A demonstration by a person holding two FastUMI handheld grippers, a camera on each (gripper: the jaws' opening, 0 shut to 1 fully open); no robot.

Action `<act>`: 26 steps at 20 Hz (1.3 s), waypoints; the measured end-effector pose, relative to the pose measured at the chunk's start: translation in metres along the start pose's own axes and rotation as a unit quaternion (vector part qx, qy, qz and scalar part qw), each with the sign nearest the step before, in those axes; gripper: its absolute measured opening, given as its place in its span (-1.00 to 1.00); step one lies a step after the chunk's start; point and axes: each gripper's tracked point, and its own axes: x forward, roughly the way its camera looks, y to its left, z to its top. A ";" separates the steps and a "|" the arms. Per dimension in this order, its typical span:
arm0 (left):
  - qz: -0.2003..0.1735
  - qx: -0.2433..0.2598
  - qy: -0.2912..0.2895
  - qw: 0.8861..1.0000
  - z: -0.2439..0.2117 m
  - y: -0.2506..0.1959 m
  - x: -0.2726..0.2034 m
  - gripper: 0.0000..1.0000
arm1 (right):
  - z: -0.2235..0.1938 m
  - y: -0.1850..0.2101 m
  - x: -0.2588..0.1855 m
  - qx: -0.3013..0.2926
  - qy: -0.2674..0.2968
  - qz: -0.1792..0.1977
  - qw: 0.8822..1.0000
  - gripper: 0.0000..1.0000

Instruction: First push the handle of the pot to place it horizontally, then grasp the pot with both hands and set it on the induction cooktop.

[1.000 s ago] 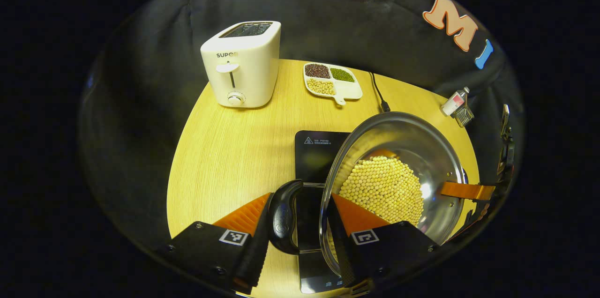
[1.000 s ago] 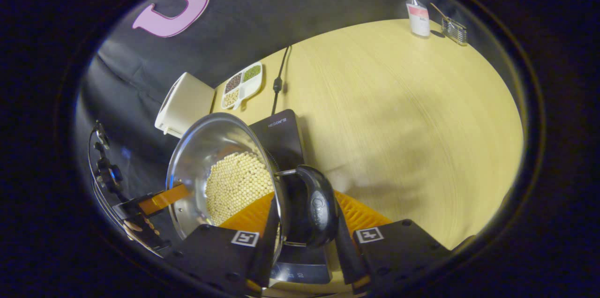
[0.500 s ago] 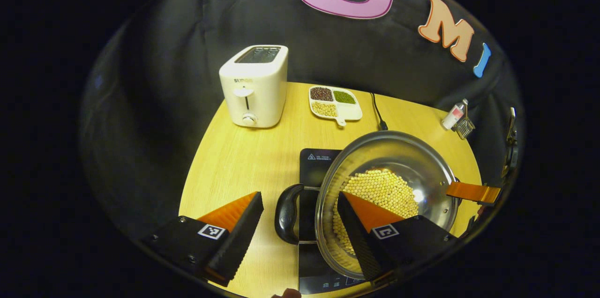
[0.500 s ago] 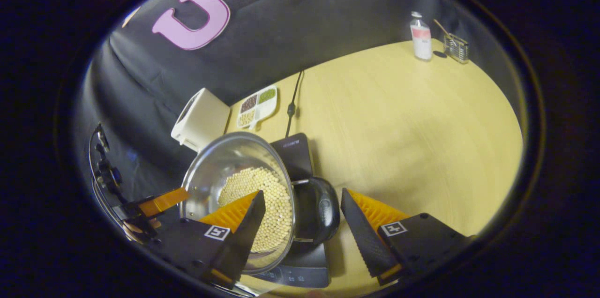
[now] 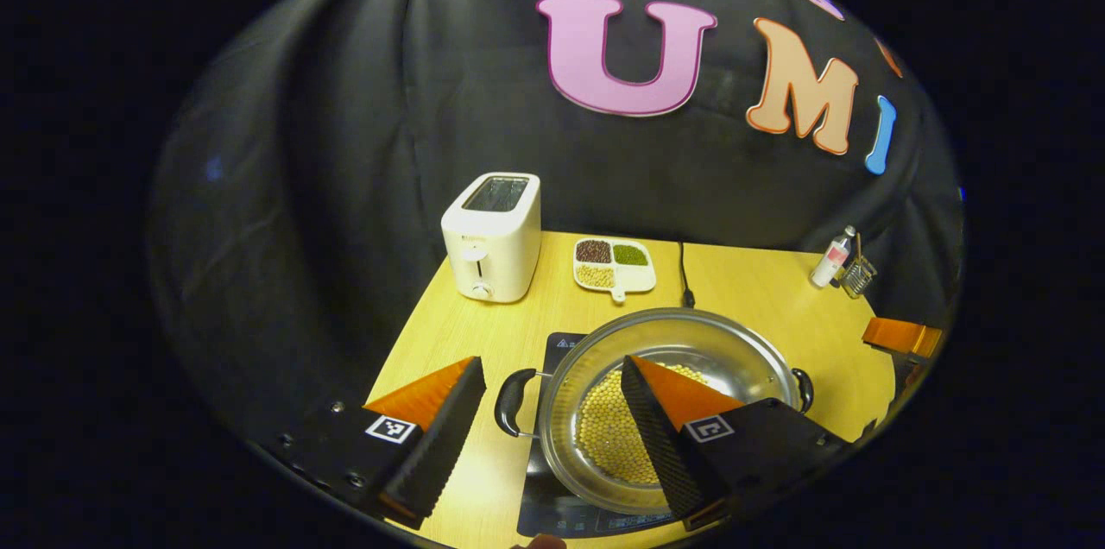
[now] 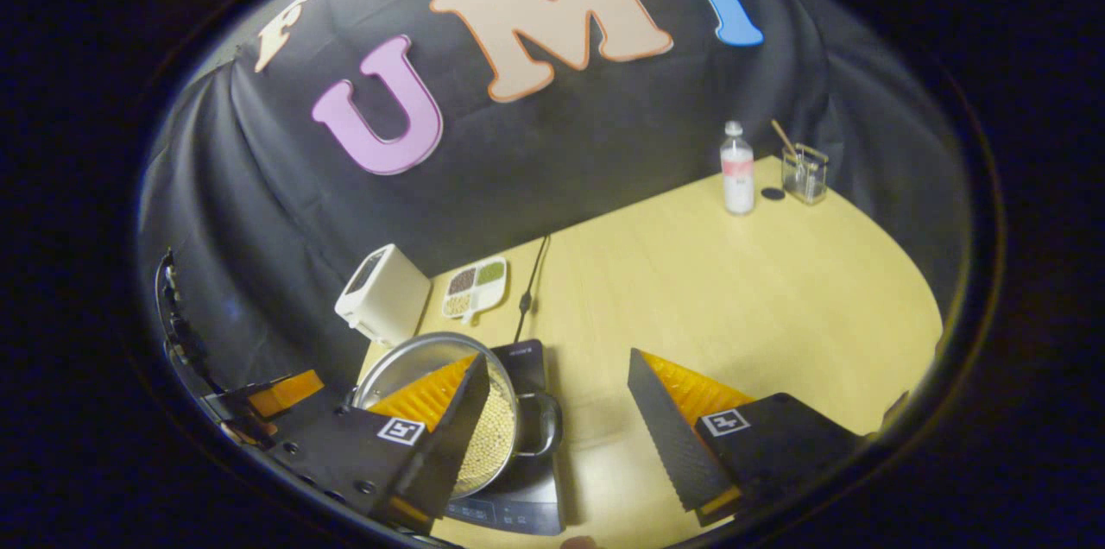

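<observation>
The pot (image 5: pixel 665 407) of beans is sitting on the induction cooktop (image 5: pixel 552 514), near the table's (image 6: pixel 734 290) front edge. We are holding the left gripper (image 5: pixel 552 424) and right gripper (image 6: pixel 557 419) above it, jaws wide apart, gripping nothing.

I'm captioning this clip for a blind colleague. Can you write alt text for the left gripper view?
A steel pot of pale beans sits on a black induction cooktop, with the open left gripper raised above it, one finger to each side of the pot's near handle. Behind on the wooden table stand a white toaster and a divided dish of beans.
</observation>
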 end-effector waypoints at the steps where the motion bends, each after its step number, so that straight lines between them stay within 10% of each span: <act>1: 0.006 0.005 -0.013 1.000 0.007 -0.007 -0.012 0.94 | 0.013 -0.001 -0.014 -0.010 -0.013 0.007 1.000 0.82; 15: 0.084 -0.039 -0.231 0.969 0.092 -0.182 -0.202 0.93 | 0.169 -0.057 -0.201 -0.165 -0.212 0.101 0.958 0.98; 26: 0.112 -0.040 -0.286 0.951 0.079 -0.242 -0.260 0.87 | 0.188 -0.105 -0.269 -0.181 -0.270 0.126 0.937 0.82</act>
